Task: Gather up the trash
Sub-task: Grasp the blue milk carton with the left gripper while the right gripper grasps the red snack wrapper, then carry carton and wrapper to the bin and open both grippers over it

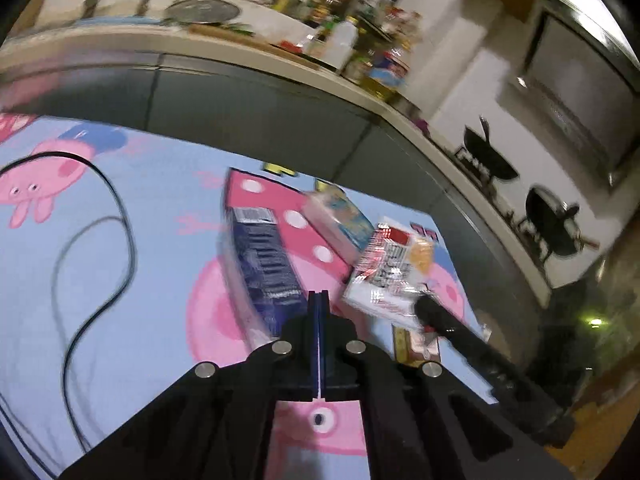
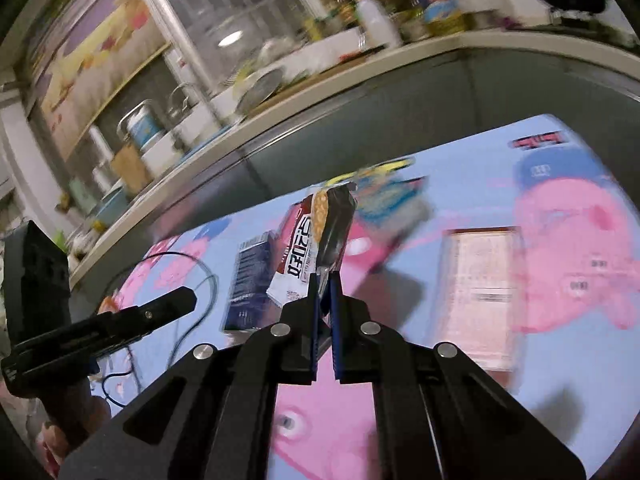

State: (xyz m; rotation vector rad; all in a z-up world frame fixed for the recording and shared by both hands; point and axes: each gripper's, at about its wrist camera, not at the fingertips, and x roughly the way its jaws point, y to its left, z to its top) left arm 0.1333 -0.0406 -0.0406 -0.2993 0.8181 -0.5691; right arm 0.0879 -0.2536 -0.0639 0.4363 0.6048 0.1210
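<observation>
The snack wrapper stands up at the centre of the right wrist view, its lower edge pinched between the right gripper's fingers and lifted off the pig-print mat; in the left wrist view the same wrapper shows right of centre with that gripper's black tip at its lower corner. The left gripper has its fingers pressed together, seemingly on nothing, over the dark blue box. So the task looks only begun: one piece is in hand, and the blue box, a colourful carton beyond it and, at right in the right wrist view, a pale flat pack lie on the mat uncollected. No bin or bag shows in either view. Only the left view shows the pans at right; only the right view shows the pale pack and the left gripper's body at lower left.
</observation>
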